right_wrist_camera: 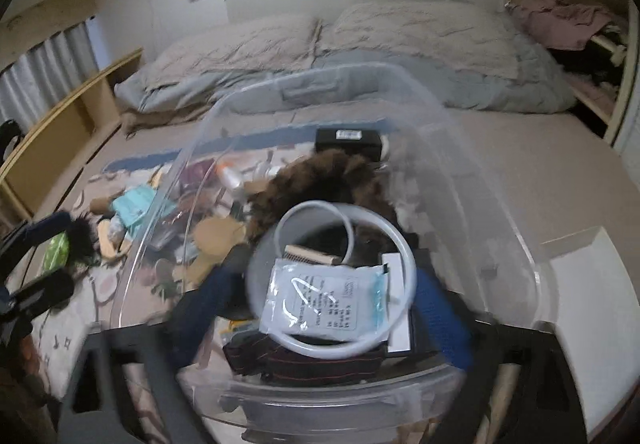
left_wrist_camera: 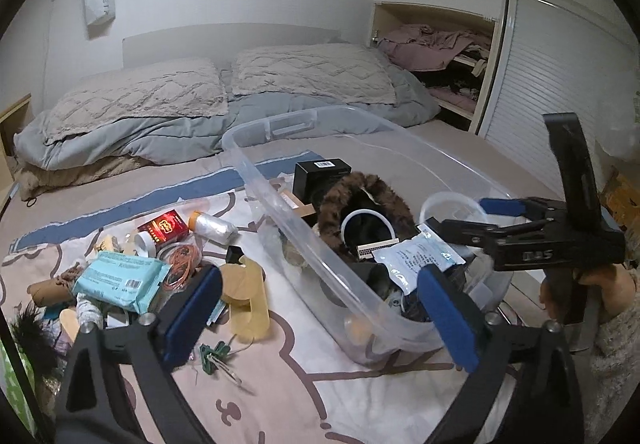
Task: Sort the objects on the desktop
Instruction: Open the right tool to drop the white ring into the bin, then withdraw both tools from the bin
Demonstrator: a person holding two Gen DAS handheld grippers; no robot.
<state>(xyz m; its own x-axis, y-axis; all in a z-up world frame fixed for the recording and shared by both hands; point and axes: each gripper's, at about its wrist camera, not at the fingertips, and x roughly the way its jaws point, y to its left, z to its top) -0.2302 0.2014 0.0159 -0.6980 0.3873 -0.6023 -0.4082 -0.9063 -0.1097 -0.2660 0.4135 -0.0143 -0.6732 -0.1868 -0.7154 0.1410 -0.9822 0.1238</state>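
Note:
A clear plastic bin stands on the bed and holds a black box, a brown fur piece, a white round tub and a white-and-blue packet lying on top. Left of the bin lie loose items: a teal wipes pack, a red box, a wooden piece. My left gripper is open, straddling the bin's near corner. My right gripper hangs open above the packet, its pads clear of it.
A patterned cloth covers the bed under the pile. Pillows and a grey duvet lie at the head. A shelf of clothes and a slatted door stand at the right. A white box sits right of the bin. A hand holds the right gripper.

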